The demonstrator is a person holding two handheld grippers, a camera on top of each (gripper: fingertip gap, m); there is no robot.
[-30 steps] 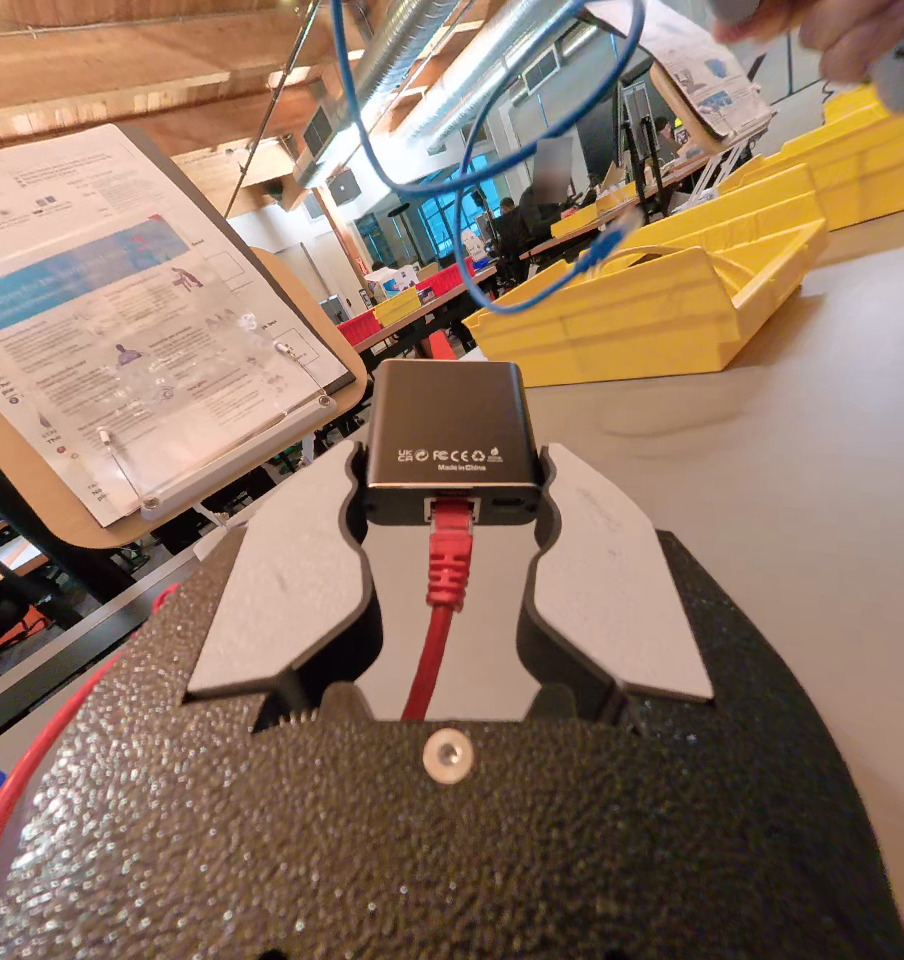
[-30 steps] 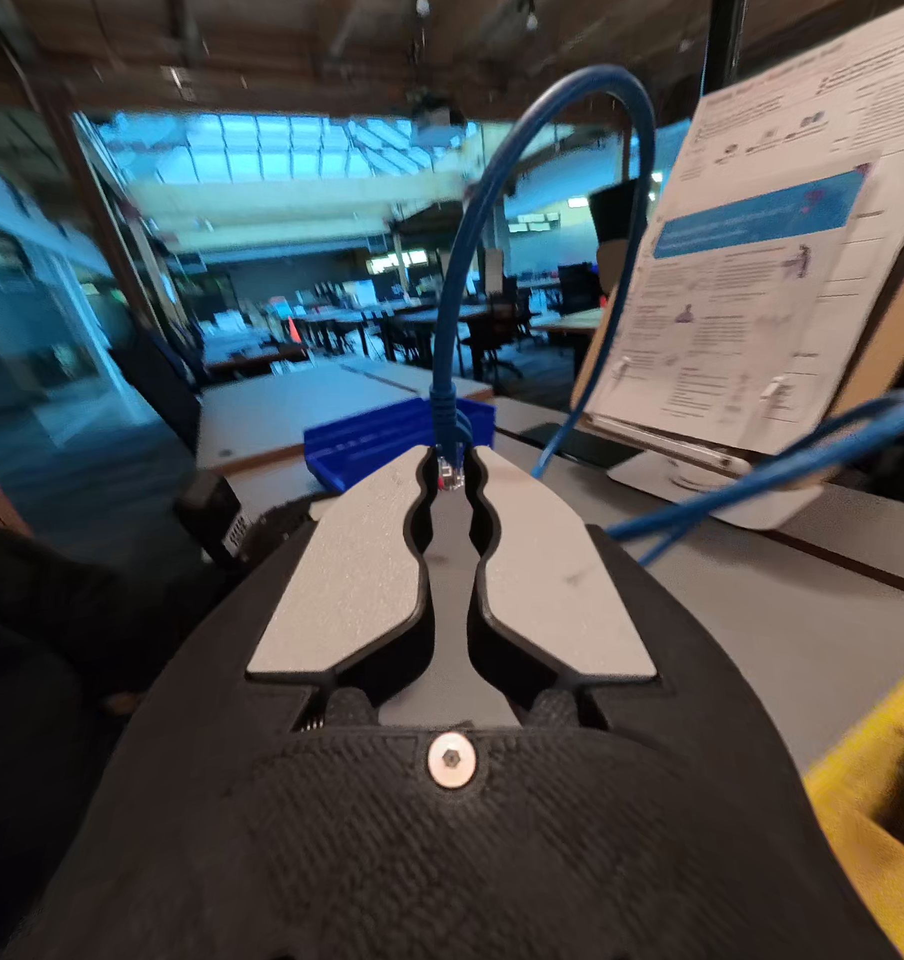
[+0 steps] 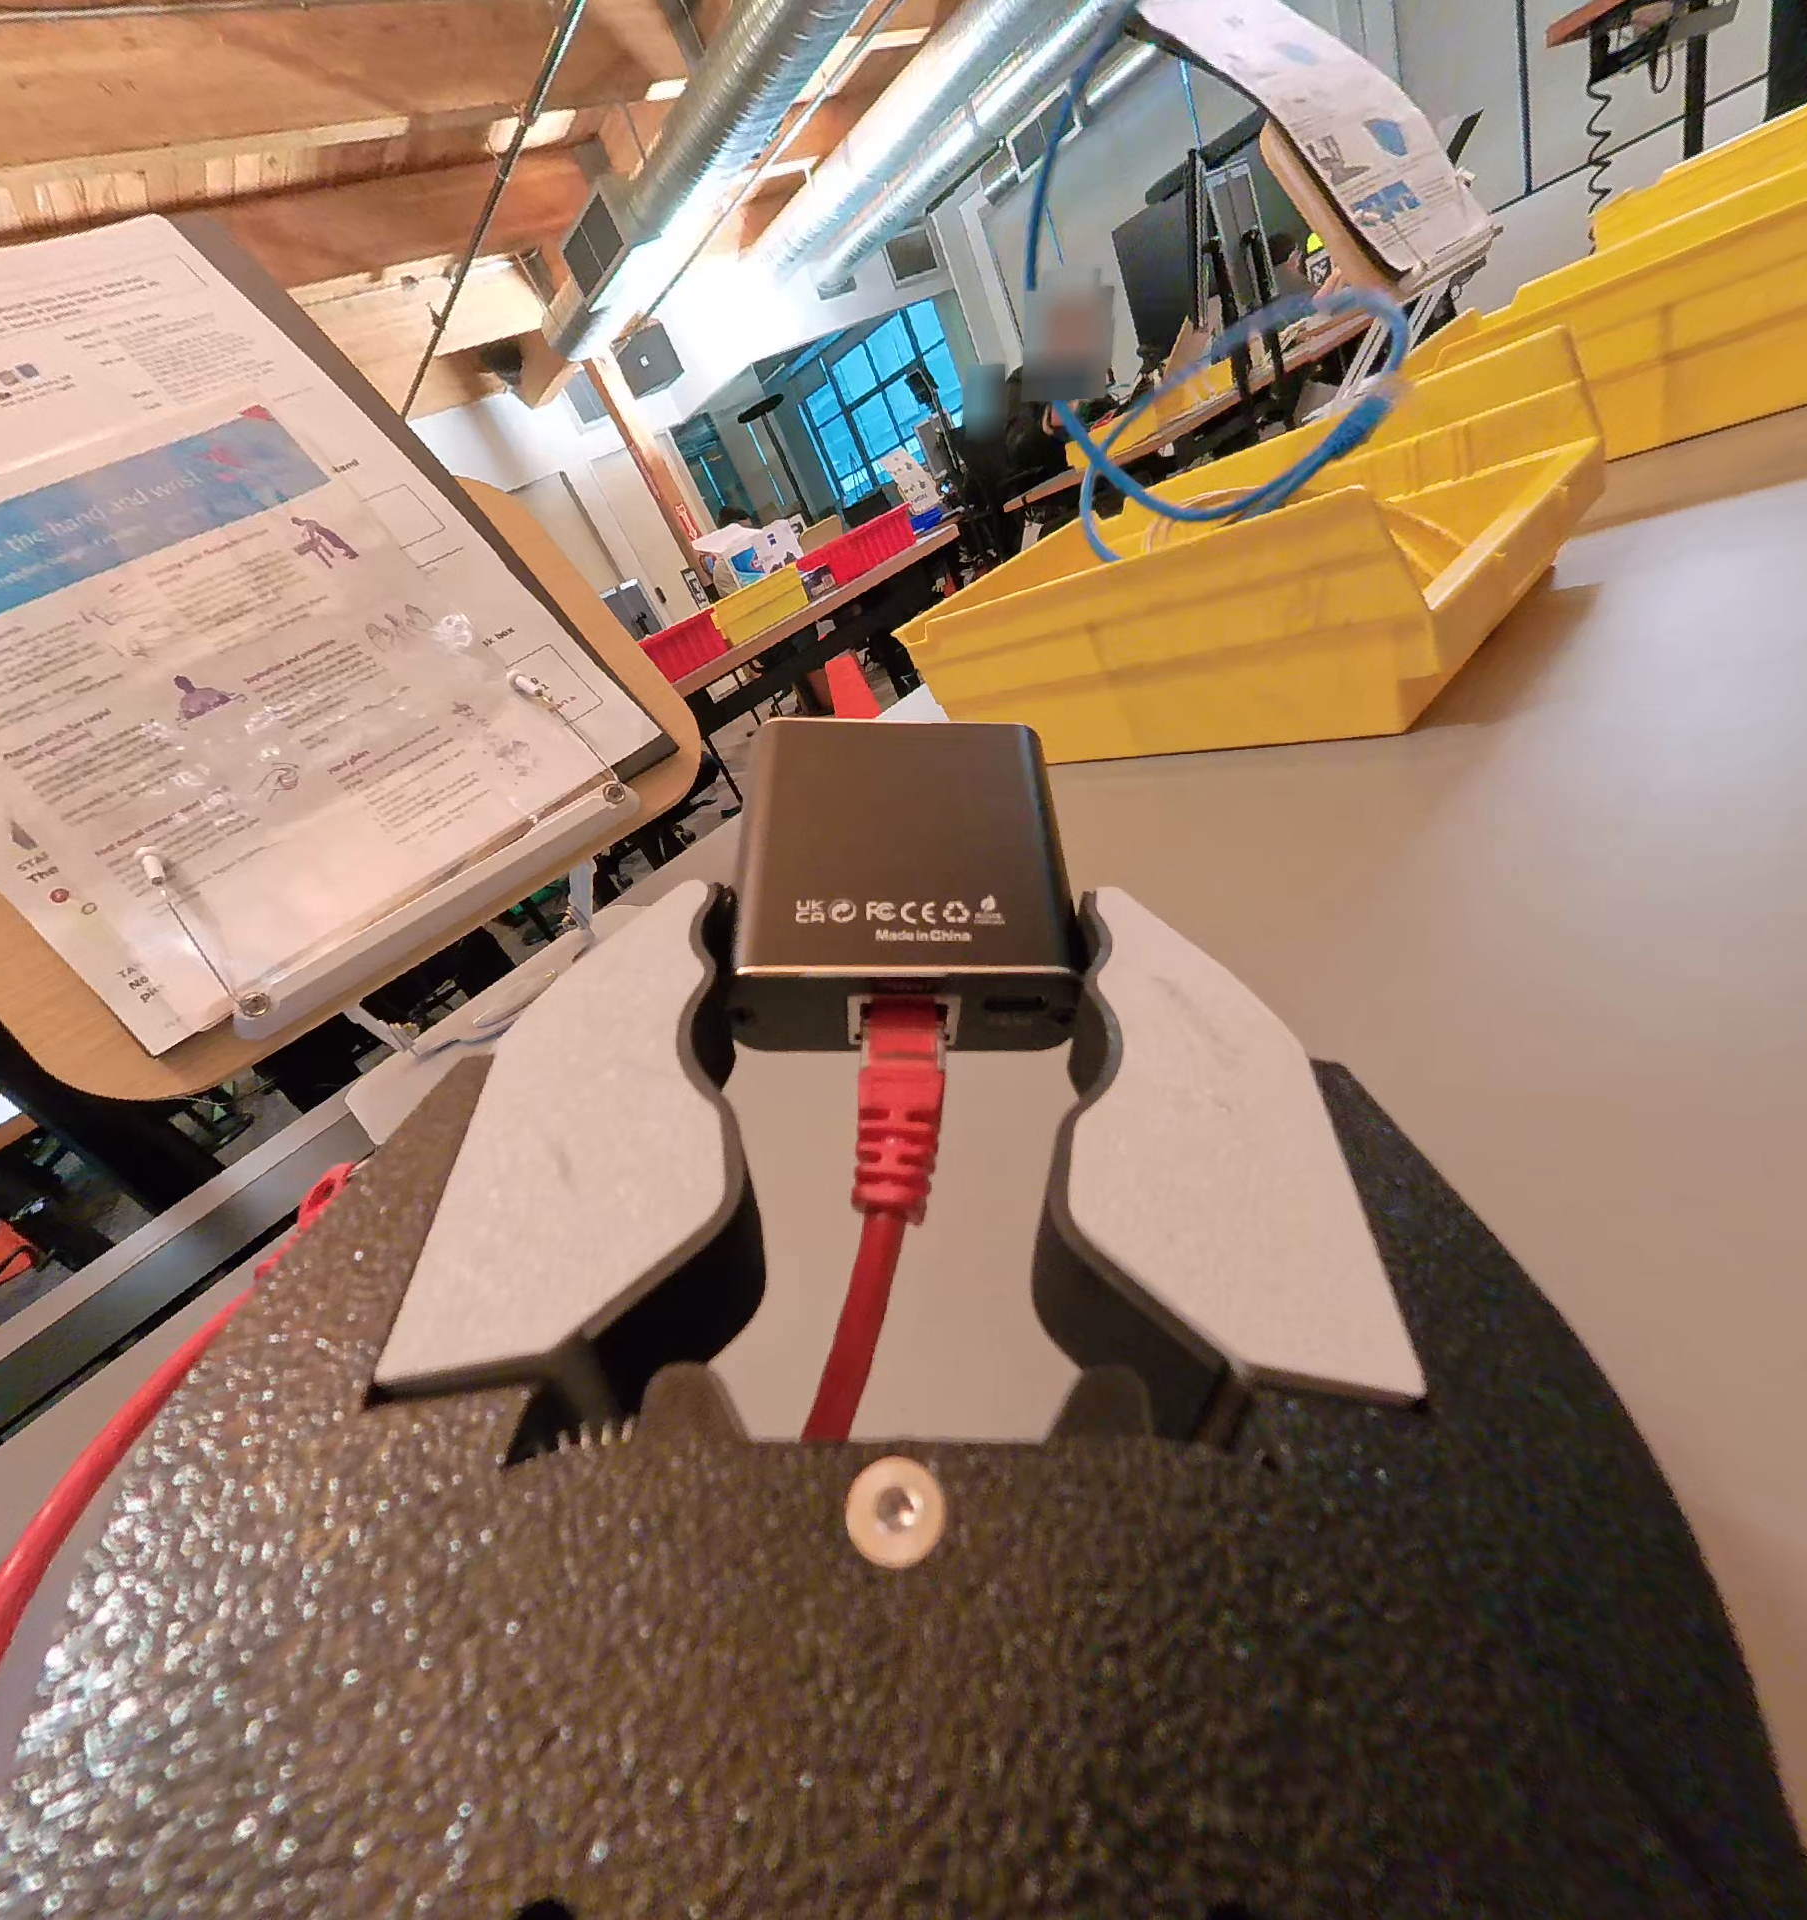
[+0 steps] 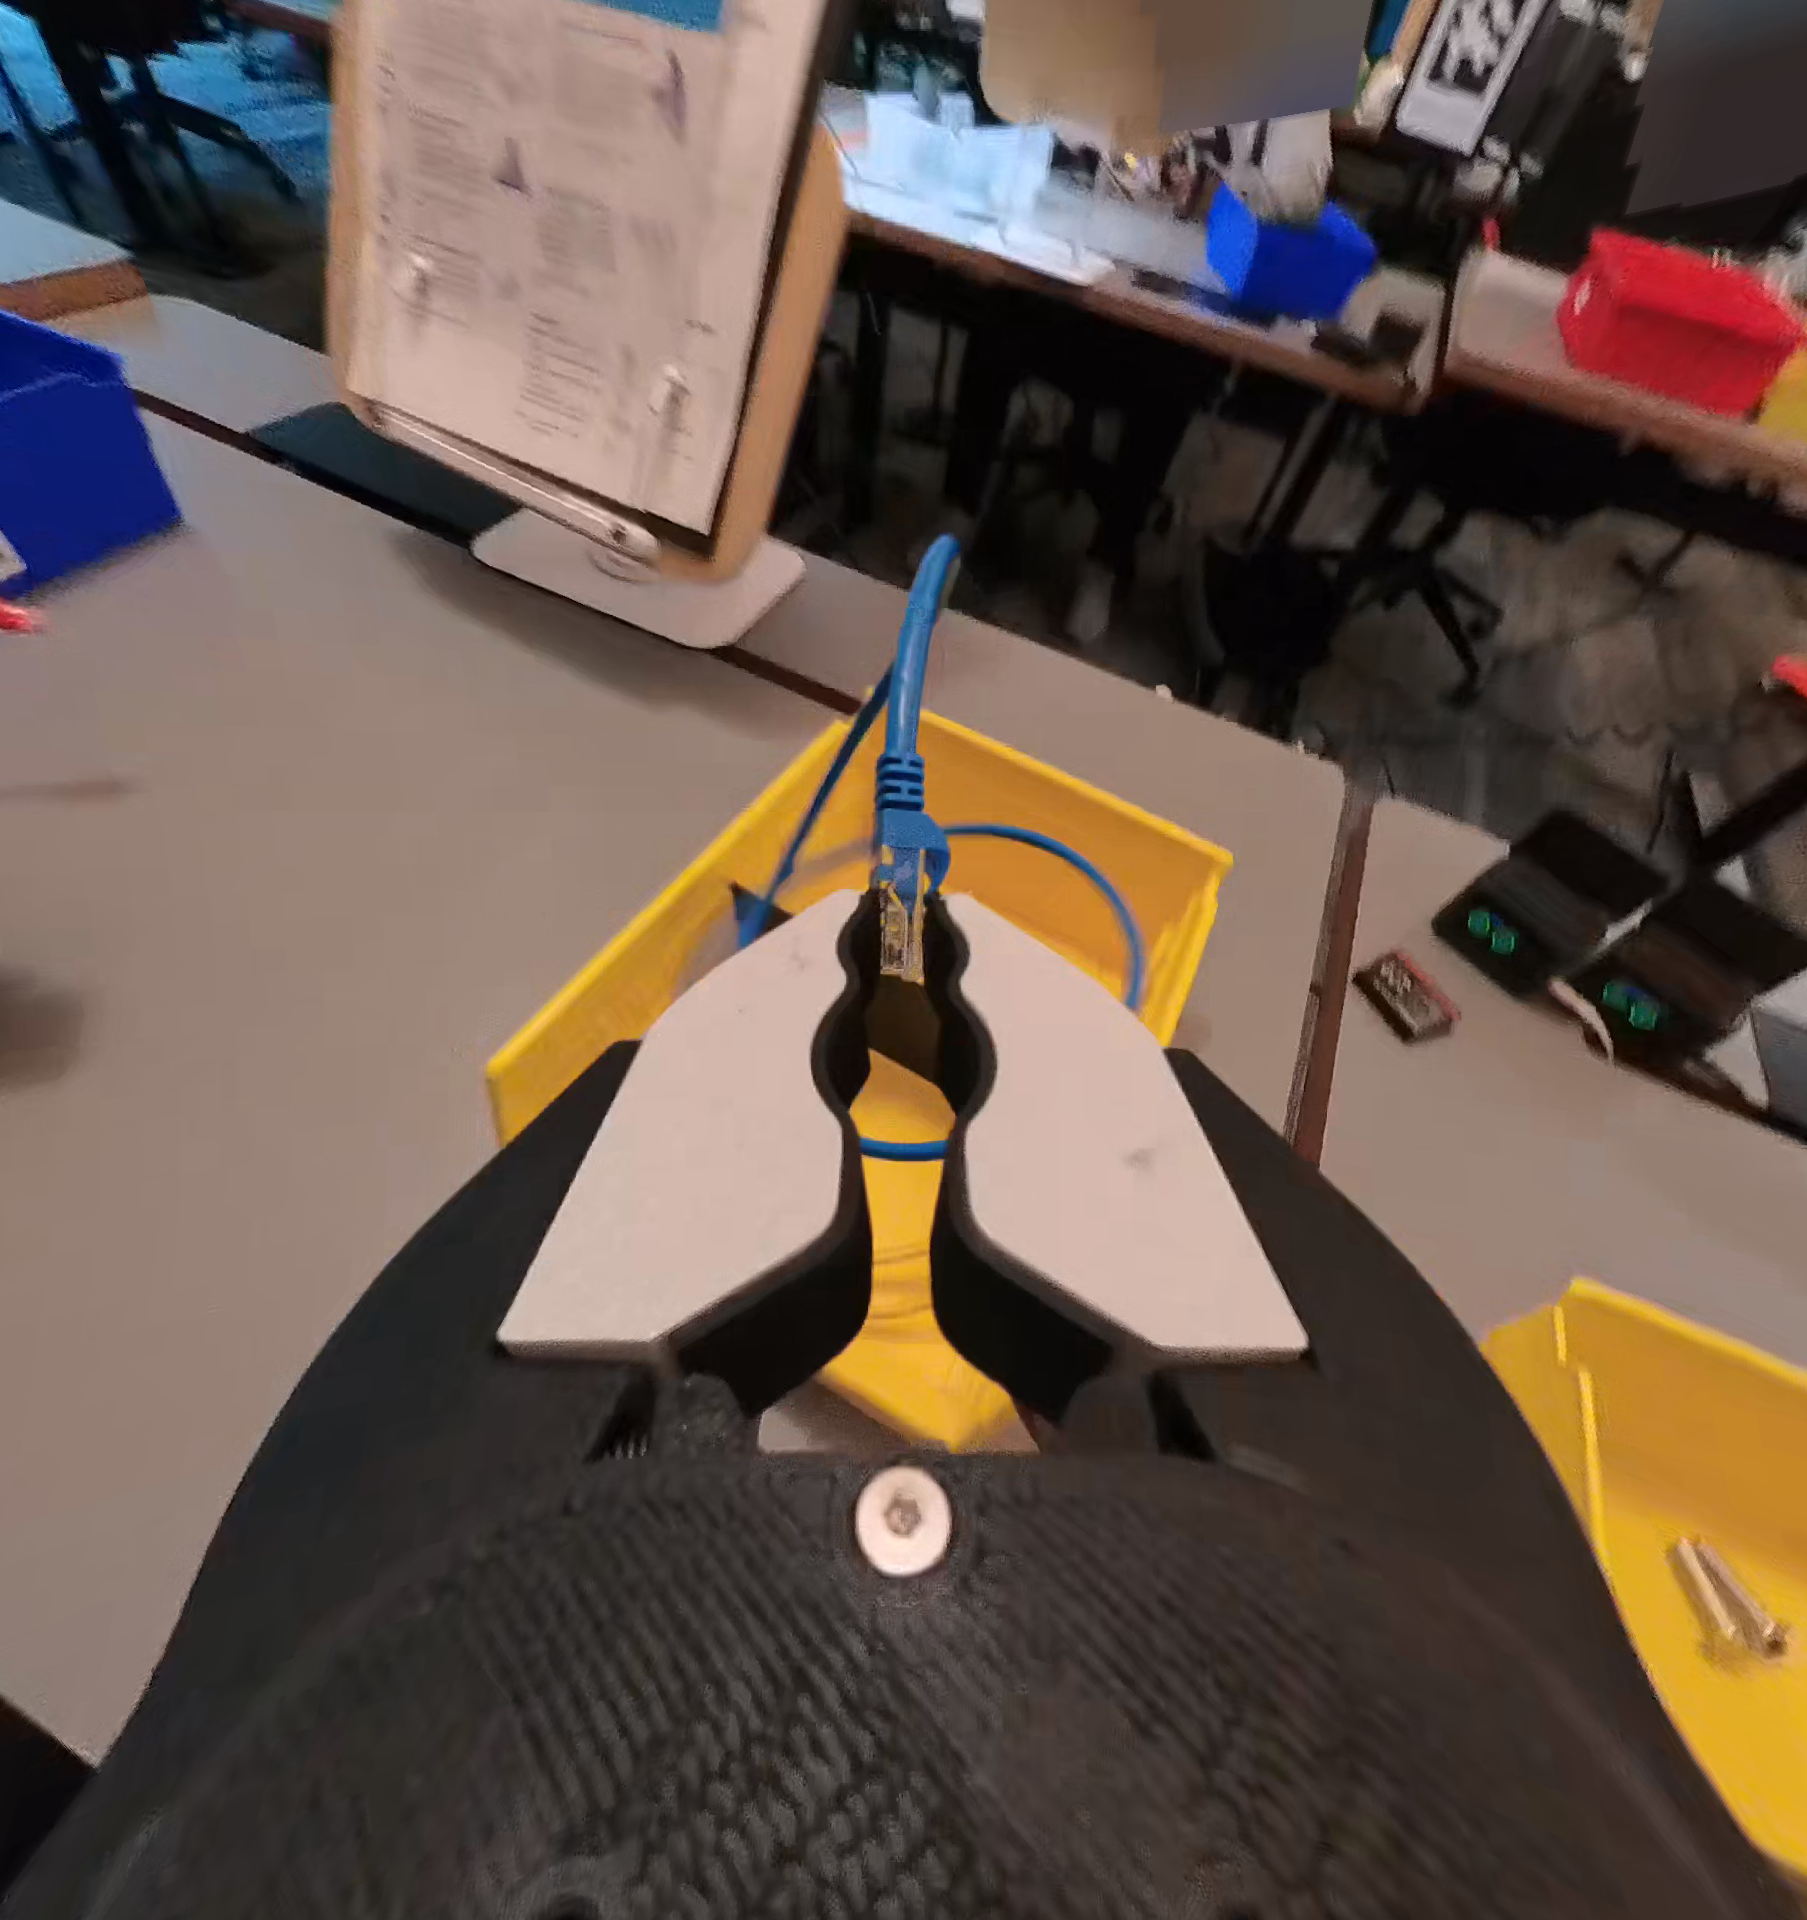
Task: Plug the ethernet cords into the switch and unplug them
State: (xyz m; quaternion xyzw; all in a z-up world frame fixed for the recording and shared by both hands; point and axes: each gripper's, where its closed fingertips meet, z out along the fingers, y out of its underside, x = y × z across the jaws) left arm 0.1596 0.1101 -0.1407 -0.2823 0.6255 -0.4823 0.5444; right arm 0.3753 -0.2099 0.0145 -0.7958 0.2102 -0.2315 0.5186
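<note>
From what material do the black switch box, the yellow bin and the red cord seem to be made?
The black switch box looks like metal with a satin finish, perhaps anodised aluminium: it shows a soft even sheen and rounded edges. The yellow bin looks like moulded plastic, glossy, with thin walls. The red cord seems to have a smooth rubbery plastic jacket and a ribbed moulded boot.

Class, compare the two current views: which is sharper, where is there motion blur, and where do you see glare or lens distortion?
Left wrist view: sharp on the small black metal switch box, glare on the clear plastic document cover, blurred dangling blue ethernet cord, fisheye-bent ceiling ducts. Right wrist view: motion-smeared background and tilted paper stand; the claw and clear cord plug stay fairly sharp.
</note>
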